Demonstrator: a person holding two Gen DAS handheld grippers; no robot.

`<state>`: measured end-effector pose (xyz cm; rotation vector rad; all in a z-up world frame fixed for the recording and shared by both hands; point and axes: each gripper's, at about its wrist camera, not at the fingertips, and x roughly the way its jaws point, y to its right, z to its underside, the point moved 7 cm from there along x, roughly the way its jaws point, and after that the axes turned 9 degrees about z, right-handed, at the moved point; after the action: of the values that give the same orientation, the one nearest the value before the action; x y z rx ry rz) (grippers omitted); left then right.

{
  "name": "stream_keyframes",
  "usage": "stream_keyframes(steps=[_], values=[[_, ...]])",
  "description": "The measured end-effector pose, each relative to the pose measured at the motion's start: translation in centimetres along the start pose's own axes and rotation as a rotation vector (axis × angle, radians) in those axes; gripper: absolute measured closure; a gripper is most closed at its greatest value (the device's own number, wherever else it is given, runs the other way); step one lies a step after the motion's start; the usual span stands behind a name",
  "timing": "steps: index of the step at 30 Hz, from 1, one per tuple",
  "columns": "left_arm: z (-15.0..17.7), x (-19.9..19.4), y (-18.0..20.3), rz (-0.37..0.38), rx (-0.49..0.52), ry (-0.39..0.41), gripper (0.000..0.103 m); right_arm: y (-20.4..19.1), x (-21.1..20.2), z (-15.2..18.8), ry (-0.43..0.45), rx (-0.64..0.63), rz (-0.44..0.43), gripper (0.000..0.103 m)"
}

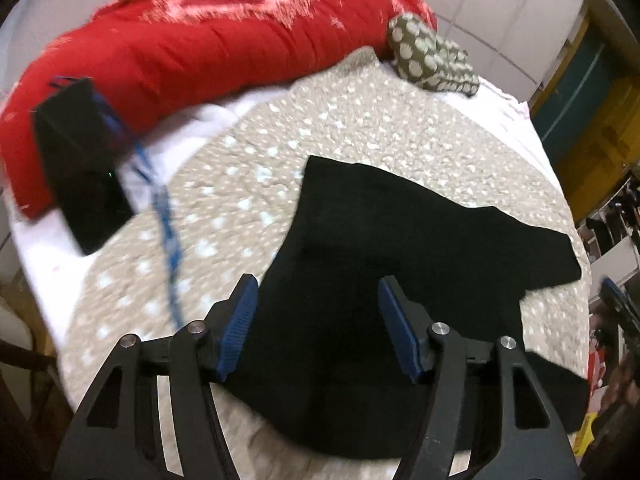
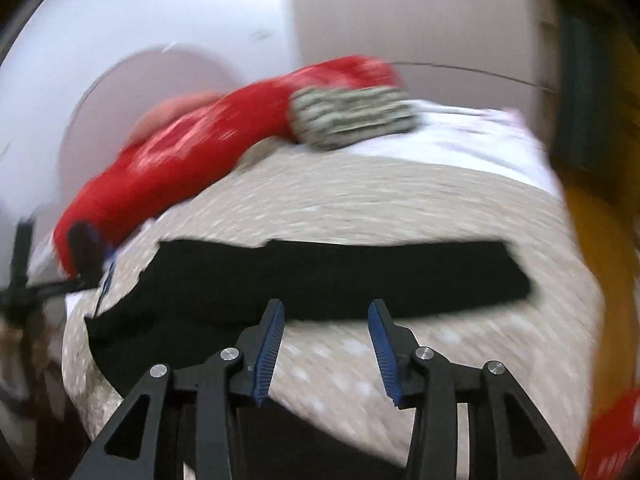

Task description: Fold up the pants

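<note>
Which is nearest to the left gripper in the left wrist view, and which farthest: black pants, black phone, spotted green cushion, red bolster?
1. Black pants: right under the left gripper, between its open jaws.
2. Black phone: off to the left, against the red bolster's near end.
3. Spotted green cushion: far back, right of centre.
Red bolster: it spans from phone to cushion, so it is not ranked.

No text, label, brand, number or sign can be read in either view; both pictures are blurred by motion.
</note>
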<state>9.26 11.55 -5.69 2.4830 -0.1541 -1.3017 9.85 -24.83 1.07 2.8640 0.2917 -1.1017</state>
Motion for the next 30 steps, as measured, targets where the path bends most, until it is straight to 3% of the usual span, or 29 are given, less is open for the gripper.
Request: stream_keyframes(steps=[5, 7, 10, 15, 16, 19, 20, 23, 25, 30], values=[[-1.7, 5.3, 0.5, -0.018, 0.038, -0.077, 0.041, -4.8, 8.9, -3.9, -0.047, -0.225, -0.063, 0.061], [-2.4, 7.4, -0.3, -0.059, 0.028, -0.102, 0.040, -6.0, 12.3, -5.0, -0.063, -0.309, -0.090, 0.061], [-2.9, 9.4, -1.3, -0.072, 0.000, -0.128, 0.035, -7.2, 16.1, -5.0, -0.109, -0.415, -0.099, 0.061], [-3.2, 9.9, -1.4, -0.080, 0.023, -0.074, 0.027, -7.4, 21.0, -2.6, -0.248, -0.505, -0.156, 0.061], [-3.3, 10.0, -1.4, -0.076, 0.020, -0.065, 0.026, -7.1, 21.0, -2.4, -0.228, -0.495, -0.158, 0.062], [-3.4, 9.9, -1.5, -0.069, 0.010, -0.050, 0.026, -7.2, 20.3, -2.1, -0.209, -0.458, -0.149, 0.089], [-3.5, 9.5, -1.6, -0.069, 0.005, -0.047, 0.026, -7.4, 19.8, -2.0, -0.189, -0.461, -0.120, 0.093], [-3.6, 7.8, -1.8, -0.086, -0.020, -0.017, 0.026, -7.9, 16.9, -2.0, -0.116, -0.459, -0.048, 0.094], [-4.0, 5.3, -2.1, -0.090, -0.036, 0.046, 0.026, -7.9, 14.2, -2.4, -0.061, -0.430, -0.032, 0.094], [-4.3, -1.2, -3.5, -0.061, -0.084, 0.170, 0.026, -8.7, 4.0, -0.8, 0.074, -0.383, -0.023, 0.095]])
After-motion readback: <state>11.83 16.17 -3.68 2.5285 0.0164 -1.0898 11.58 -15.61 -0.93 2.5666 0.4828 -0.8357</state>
